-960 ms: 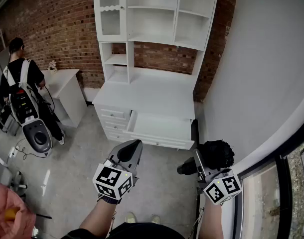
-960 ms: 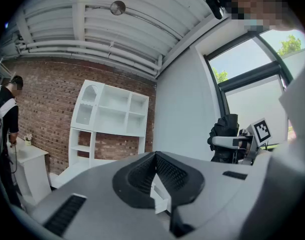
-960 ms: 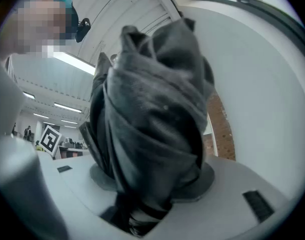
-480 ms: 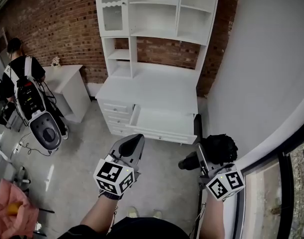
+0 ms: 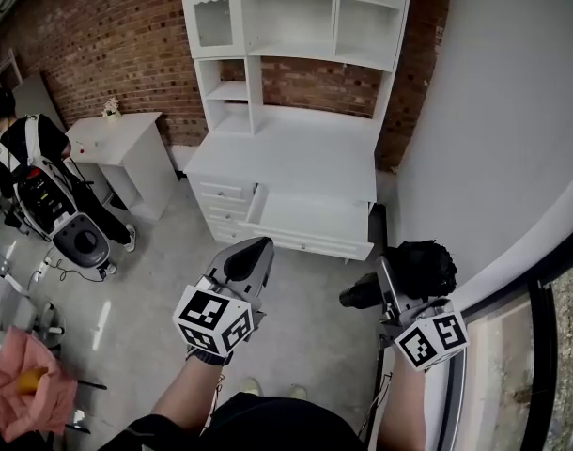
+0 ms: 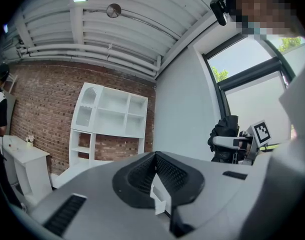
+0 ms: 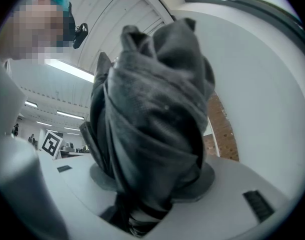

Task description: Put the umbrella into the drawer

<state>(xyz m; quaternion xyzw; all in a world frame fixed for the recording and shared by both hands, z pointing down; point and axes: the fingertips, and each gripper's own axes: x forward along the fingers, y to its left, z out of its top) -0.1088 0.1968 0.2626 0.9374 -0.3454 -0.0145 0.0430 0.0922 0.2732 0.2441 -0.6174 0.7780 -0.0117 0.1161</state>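
Note:
A folded black umbrella (image 5: 420,269) sits in my right gripper (image 5: 392,287), whose jaws are shut on it, with its dark handle (image 5: 354,295) poking left. In the right gripper view the umbrella's bunched fabric (image 7: 152,124) fills the frame above the jaws. My left gripper (image 5: 250,252) hangs left of it, shut and empty, and in its own view the pads (image 6: 168,171) meet in a V. The white desk's top drawer (image 5: 310,225) stands pulled open ahead of both grippers. From the left gripper view the umbrella (image 6: 225,136) shows at the right.
The white desk with its hutch (image 5: 296,26) stands against a brick wall. A white wall (image 5: 493,111) and a window sill run along the right. A person (image 5: 28,172) with gear and a small white table (image 5: 117,144) are at the left. Something pink (image 5: 28,393) is at the lower left.
Both grippers keep their poses, and the umbrella stays gripped. The view has shifted a little, so the desk sits slightly further right. The person at the left has drifted toward the frame's edge.

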